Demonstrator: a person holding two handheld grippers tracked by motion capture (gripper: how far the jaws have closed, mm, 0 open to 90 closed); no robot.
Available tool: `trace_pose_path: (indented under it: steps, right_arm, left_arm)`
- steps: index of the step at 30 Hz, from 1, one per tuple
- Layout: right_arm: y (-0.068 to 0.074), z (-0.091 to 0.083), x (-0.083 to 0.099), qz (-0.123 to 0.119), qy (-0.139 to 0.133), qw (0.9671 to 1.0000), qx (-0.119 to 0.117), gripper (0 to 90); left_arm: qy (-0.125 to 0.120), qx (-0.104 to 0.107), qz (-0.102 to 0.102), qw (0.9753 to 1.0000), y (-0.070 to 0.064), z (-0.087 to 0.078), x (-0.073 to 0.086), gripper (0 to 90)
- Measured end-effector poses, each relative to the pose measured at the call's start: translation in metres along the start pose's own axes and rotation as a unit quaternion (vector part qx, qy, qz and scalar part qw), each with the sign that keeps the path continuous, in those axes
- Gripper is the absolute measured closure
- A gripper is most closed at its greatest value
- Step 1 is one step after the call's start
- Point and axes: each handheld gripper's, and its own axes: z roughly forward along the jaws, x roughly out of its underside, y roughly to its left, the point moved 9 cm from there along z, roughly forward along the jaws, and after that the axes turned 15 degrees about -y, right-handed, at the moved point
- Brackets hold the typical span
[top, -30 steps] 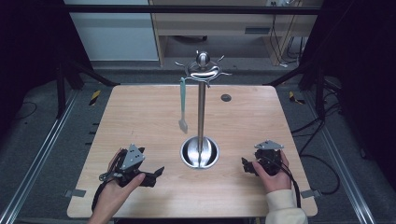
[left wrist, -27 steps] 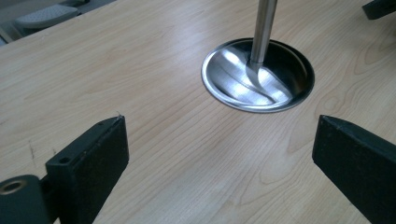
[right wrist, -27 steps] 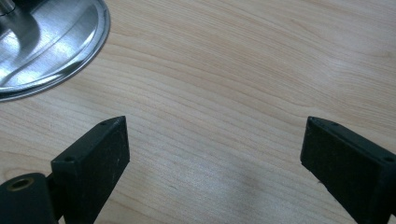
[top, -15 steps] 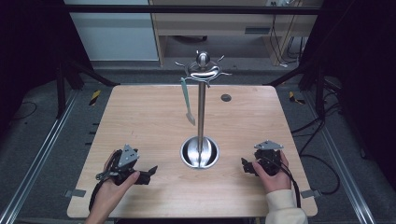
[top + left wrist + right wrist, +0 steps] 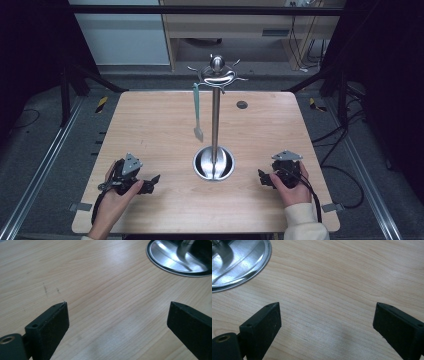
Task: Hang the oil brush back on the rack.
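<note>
resting low on the wooden tabletop (image 5: 150, 120), both grippers are sitting near the front edge with the metal stand (image 5: 215, 115) between them. the left gripper (image 5: 150, 182) is lying at about 8 o'clock from the stand's round base (image 5: 214, 164), held in the person's left hand (image 5: 117, 200), and its jaws are standing spread wide with bare wood between them in the left gripper view. that view is also catching the shiny base (image 5: 175, 258) at 1 o'clock, well apart from the jaws. the right gripper (image 5: 263, 179) is sitting at about 4 o'clock from the base, held in the right hand (image 5: 292, 192), its jaws likewise spread and pinching nothing. in the right gripper view the base (image 5: 237, 262) is showing at 11 o'clock, clear of the jaws. a pale green utensil (image 5: 197, 112) is hanging from the hooks at the top of the stand, just beside the pole at its 9 o'clock side, its lower end hovering above the tabletop. a small dark round spot (image 5: 242, 104) is sitting on the tabletop at 1 o'clock from the base.
</note>
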Motion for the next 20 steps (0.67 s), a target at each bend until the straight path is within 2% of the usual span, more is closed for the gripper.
trace_pose_path:
  steps: [6, 8, 12, 17, 18, 20]
  right_arm:
    - [-0.001, 0.001, 0.001, -0.004, 0.003, 1.0000, 0.001, 8.6]
    - [0.000, 0.001, 0.001, 0.001, 0.004, 1.0000, -0.001, 8.6]
    - [0.000, 0.001, 0.001, -0.002, 0.004, 1.0000, 0.001, 8.6]
    - [0.001, 0.001, 0.002, -0.003, 0.005, 1.0000, -0.001, 8.7]
    - [0.001, 0.001, 0.002, -0.003, 0.005, 1.0000, -0.001, 8.7]
    - [0.001, 0.000, 0.000, -0.002, 0.001, 1.0000, -0.002, 8.7]
  left_arm:
    - [0.000, -0.013, -0.007, 0.9999, 0.011, 0.003, 0.005, 3.9]
    - [-0.003, -0.018, -0.007, 0.9998, 0.015, 0.005, 0.006, 4.1]
    - [-0.017, -0.033, -0.016, 0.9992, 0.024, 0.005, 0.007, 4.4]
    - [-0.022, -0.054, -0.030, 0.9978, 0.042, 0.001, 0.013, 4.6]
    - [-0.022, -0.054, -0.030, 0.9978, 0.042, 0.001, 0.013, 4.6]
    - [-0.020, -0.069, -0.039, 0.9967, 0.055, -0.003, 0.018, 4.8]
